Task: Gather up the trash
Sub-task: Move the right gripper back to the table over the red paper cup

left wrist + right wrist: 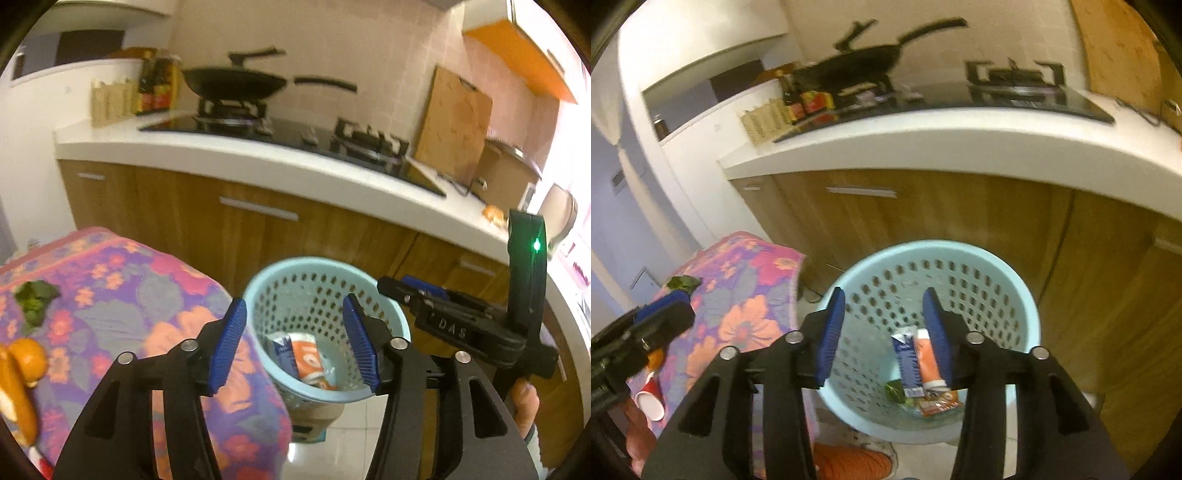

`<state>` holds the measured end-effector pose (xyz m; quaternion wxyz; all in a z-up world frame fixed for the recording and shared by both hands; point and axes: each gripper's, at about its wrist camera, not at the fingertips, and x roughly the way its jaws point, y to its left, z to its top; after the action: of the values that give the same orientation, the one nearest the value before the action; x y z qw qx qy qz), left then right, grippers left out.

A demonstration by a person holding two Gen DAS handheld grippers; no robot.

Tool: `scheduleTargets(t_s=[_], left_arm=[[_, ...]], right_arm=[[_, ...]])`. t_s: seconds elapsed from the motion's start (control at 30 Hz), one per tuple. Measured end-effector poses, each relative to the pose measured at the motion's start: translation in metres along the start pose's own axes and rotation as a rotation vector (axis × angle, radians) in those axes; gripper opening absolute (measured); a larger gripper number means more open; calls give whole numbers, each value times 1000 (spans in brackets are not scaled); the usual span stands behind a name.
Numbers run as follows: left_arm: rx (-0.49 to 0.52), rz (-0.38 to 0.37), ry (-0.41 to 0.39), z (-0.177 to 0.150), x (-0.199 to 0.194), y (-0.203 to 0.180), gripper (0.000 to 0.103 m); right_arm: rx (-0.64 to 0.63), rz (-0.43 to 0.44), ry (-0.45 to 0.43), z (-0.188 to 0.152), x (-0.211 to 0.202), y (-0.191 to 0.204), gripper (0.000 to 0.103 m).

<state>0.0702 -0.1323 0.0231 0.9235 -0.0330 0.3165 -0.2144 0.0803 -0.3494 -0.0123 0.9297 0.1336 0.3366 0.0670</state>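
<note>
Ahead of both your grippers runs the white kitchen counter [258, 162] with wood cabinet doors [923, 229] under it; a black wok [236, 83] sits on the hob at the far side, and a wooden cutting board [454, 125] leans on the wall to the right.

Left of your left gripper [295, 343] is the table under a floral cloth [110, 295]. Its near corner sits just beside the left finger [231, 343].

Directly in front of both tools, lower down on the floor, stands the light-blue perforated basket [388, 310]. It shows between the fingers of each gripper, with nothing between the tools and its open mouth.

Your right gripper [886, 339] is spread open and empty, over the basket's mouth. Your left gripper is likewise spread wide, holding nothing.

In the basket: a blue-and-white carton [907, 365], an orange-and-white wrapper [927, 363], a green leaf scrap [894, 391].

On the cloth, left of your left tool: orange peel [22, 376] and a green leaf [35, 299], both well apart from the fingers. A red cup [650, 400] lies on its side beside the other tool's body.
</note>
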Motion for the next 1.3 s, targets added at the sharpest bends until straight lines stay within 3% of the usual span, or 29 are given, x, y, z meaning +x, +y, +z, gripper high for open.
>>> scheduleTargets(t_s=[0.27,0.43,0.57,0.83,1.07,1.3], left_arm=[[-61,56,-117,7,-64,43,58],[-69,139,-165,0,-103,74,58],[-85,202,-191,-9,-131,103,58],[-223,300,-235,-40,-186,183,59],[-303,336,-195,-63,-195,236,59],[-347,340,-86,-79,-161,285,59]], right_arm=[[-155,128,-28,-2,-18,82,41],[-233,230,-10,-15,-20,131,41],[-303,316,22,-32,-20,173,41],[-386,498,155,-73,-6,239,48],[-447,586,277,-99,16,289,48],[-467,603,364,-108,40,312,48]])
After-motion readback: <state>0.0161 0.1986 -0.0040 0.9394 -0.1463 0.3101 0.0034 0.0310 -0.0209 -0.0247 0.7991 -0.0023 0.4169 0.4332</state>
